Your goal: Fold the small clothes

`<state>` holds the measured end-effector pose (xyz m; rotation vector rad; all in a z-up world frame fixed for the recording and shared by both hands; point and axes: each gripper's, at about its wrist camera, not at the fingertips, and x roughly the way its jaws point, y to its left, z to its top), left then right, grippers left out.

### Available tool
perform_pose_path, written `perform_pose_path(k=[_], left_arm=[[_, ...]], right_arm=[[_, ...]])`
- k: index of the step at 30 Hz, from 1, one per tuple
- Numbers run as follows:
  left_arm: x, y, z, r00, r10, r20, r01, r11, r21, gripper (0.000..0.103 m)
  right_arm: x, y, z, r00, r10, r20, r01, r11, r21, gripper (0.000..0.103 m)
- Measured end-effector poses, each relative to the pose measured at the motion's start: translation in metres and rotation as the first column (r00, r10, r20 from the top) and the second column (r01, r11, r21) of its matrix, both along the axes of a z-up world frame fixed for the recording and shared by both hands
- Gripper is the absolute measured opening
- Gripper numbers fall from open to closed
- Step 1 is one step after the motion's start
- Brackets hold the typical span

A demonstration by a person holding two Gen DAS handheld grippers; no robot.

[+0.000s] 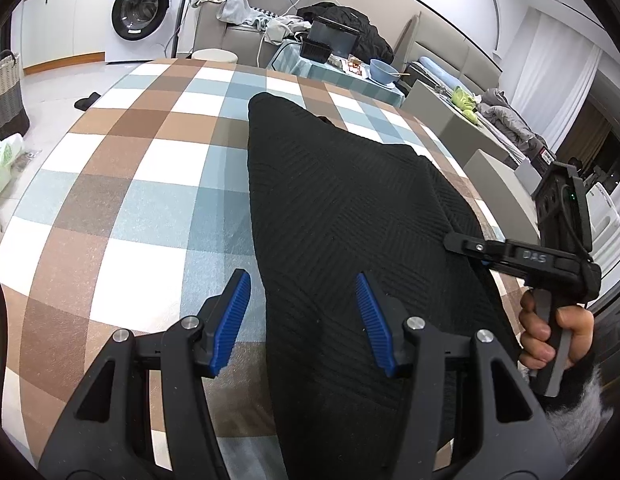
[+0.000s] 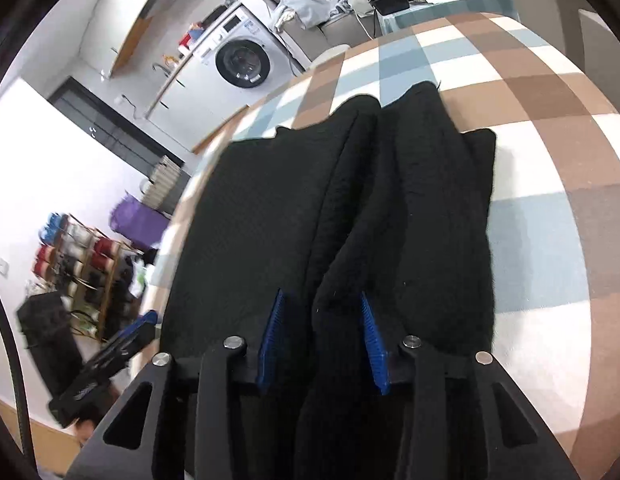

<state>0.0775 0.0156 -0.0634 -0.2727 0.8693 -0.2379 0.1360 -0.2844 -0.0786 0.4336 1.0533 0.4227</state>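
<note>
A black knitted garment (image 1: 349,200) lies lengthwise on the checked tablecloth (image 1: 130,180), folded into a long strip. My left gripper (image 1: 301,274) hovers open over its near left edge; the edge runs between the blue pads (image 1: 234,312), which do not pinch it. My right gripper (image 1: 455,240) is held in a hand at the garment's right edge. In the right wrist view the garment (image 2: 250,220) shows two raised folds. My right gripper (image 2: 321,294) stands partly open, with a ridge of cloth lying loose between its pads (image 2: 371,340). The left gripper (image 2: 122,344) is blurred at lower left.
Beyond the table's far edge are a washing machine (image 1: 142,12), a woven basket (image 1: 6,92), a sofa with loose clothes (image 1: 230,0) and a side table with a blue bowl (image 1: 383,70). A shoe rack (image 2: 82,264) stands on the floor left of the table.
</note>
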Motion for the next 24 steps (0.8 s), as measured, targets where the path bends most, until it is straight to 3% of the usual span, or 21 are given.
perform_pose_path(k=[2,4,7,10,13,16,22,24], left_arm=[[0.0,0.001,0.0,1.0,0.003,-0.003,-0.003,1.0,-0.003,0.052],[-0.001,0.001,0.002,1.0,0.005,0.003,-0.005,1.0,-0.007,0.052],[-0.003,0.002,0.007,1.0,0.005,0.017,-0.004,1.0,-0.018,0.052],[-0.002,0.001,0.006,1.0,0.001,0.017,-0.001,1.0,-0.019,0.052],[0.0,-0.005,-0.001,1.0,-0.014,-0.006,0.013,1.0,-0.017,0.052],[-0.001,-0.012,-0.005,0.999,-0.037,-0.018,0.037,0.999,-0.008,0.052],[-0.007,-0.022,-0.011,0.997,-0.068,-0.032,0.068,0.998,0.011,0.052],[-0.009,-0.025,-0.013,0.997,-0.075,-0.037,0.075,0.997,0.015,0.052]], right_arm=[[0.0,0.009,0.002,1.0,0.021,0.021,-0.02,0.999,-0.038,0.017],[-0.004,0.017,0.013,0.997,0.044,0.071,-0.039,0.997,-0.073,0.013],[-0.023,0.017,0.058,0.973,0.076,0.218,-0.06,0.995,-0.076,0.011],[-0.033,0.007,0.079,0.958,0.043,0.285,-0.004,0.991,-0.134,0.011],[-0.023,-0.005,0.057,0.98,0.004,0.198,0.04,0.975,-0.217,0.013],[-0.014,-0.013,0.022,0.998,-0.021,0.055,0.034,0.971,-0.235,0.024],[-0.051,-0.044,0.013,1.0,-0.007,0.002,0.008,0.999,-0.042,0.038],[-0.068,-0.047,0.013,1.0,0.002,-0.014,-0.002,1.0,0.006,0.038]])
